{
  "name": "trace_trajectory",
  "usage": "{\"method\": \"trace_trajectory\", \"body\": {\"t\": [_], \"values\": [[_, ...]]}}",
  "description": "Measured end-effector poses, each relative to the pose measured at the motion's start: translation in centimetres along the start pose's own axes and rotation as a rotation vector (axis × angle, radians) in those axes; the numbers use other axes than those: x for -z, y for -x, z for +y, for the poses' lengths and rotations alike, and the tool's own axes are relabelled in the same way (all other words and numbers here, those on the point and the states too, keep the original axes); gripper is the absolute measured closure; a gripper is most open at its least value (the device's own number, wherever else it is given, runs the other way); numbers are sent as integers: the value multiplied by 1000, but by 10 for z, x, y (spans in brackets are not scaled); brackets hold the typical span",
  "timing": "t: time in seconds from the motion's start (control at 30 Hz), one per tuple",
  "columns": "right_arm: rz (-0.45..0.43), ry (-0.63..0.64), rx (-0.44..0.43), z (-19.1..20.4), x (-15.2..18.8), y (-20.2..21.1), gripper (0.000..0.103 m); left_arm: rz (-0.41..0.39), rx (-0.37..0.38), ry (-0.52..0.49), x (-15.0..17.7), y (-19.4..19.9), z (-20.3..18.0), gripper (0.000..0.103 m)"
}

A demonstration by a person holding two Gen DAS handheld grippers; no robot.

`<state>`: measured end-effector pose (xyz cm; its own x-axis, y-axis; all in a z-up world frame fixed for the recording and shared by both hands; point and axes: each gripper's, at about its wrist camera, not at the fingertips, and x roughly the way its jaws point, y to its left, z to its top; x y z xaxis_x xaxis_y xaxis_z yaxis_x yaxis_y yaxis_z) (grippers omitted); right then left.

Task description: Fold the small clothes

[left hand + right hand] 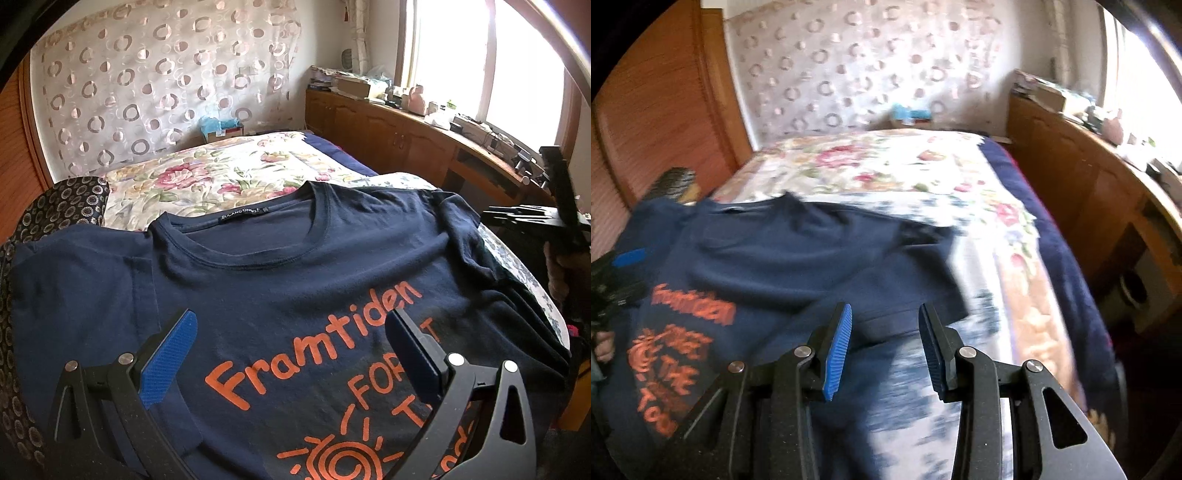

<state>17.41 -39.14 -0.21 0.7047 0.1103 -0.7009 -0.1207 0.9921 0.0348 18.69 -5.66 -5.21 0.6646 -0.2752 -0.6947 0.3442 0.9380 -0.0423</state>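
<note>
Navy cotton fills the space under the left claw: a dark blue T-shirt lies front-up on the bed, its orange "Framtiden" print right between the wide-spread blue pads, which hold nothing. Beyond that claw's tips come the round neckline and its label, with one sleeve spread off to the claw's left. Past the collar the floral bedspread runs back to a curtain patterned with rings.

The right claw stands partly parted and empty, its pads clear of the cloth, with the shirt's other sleeve edge just ahead of its tips, though that view is blurred. To its right, beside the bed, a wooden counter carries clutter under the window.
</note>
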Motion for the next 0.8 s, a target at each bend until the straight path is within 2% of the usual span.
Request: {"method": "trace_trajectory", "body": {"t": [0.23,0.4,0.5,0.6,0.8], "values": [[51,-36,27,-18,-7,-34,64,15,-3,1,4,-2,-1,1],[68,-59,-19,-16,-7,-44,64,19,-6,7,5,-3,1,1],[67,-44,-79,-18,-16,-37,93,21,-7,12,6,-3,3,1],[59,-3,-99,-2,-24,-35,99,18,-8,17,7,-2,5,1],[7,85,-196,40,-52,-26,99,11,-13,30,9,2,11,1]]}}
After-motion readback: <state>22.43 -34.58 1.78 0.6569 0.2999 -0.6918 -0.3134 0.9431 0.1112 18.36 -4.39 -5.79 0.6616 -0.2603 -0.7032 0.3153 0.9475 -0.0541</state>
